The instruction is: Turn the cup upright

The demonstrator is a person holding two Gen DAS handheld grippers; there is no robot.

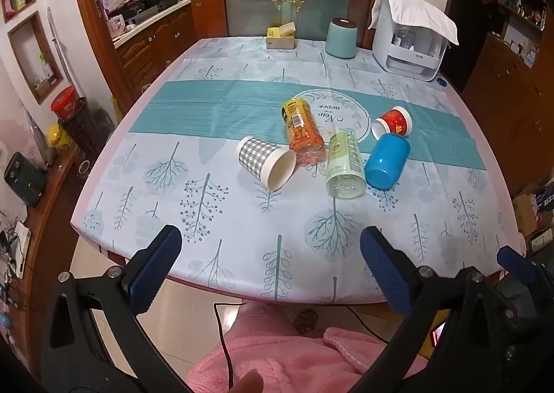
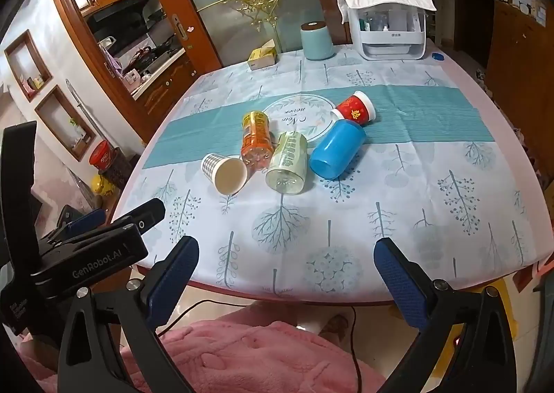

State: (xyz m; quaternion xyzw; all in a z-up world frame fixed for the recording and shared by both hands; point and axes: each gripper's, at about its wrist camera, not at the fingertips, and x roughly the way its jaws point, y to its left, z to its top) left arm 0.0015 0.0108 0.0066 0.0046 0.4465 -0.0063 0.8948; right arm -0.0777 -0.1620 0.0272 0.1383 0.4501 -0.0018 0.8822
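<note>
Several containers lie on their sides mid-table: a grey checked paper cup (image 1: 266, 162) (image 2: 224, 169) with its mouth toward me, an orange bottle (image 1: 303, 130) (image 2: 255, 140), a pale green bottle (image 1: 345, 166) (image 2: 288, 163), a blue cup (image 1: 387, 161) (image 2: 337, 148) and a red paper cup (image 1: 393, 122) (image 2: 354, 108). My left gripper (image 1: 270, 240) is open and empty above the table's near edge. My right gripper (image 2: 286, 253) is open and empty at the near edge too. Both are well short of the cups.
At the table's far edge stand a teal canister (image 1: 341, 37) (image 2: 316, 40), a small yellow box (image 1: 281, 36) (image 2: 262, 57) and a white appliance under a towel (image 1: 408, 36) (image 2: 389, 26). The left gripper body (image 2: 79, 254) shows beside the right one. Pink clothing (image 2: 249, 355) lies below.
</note>
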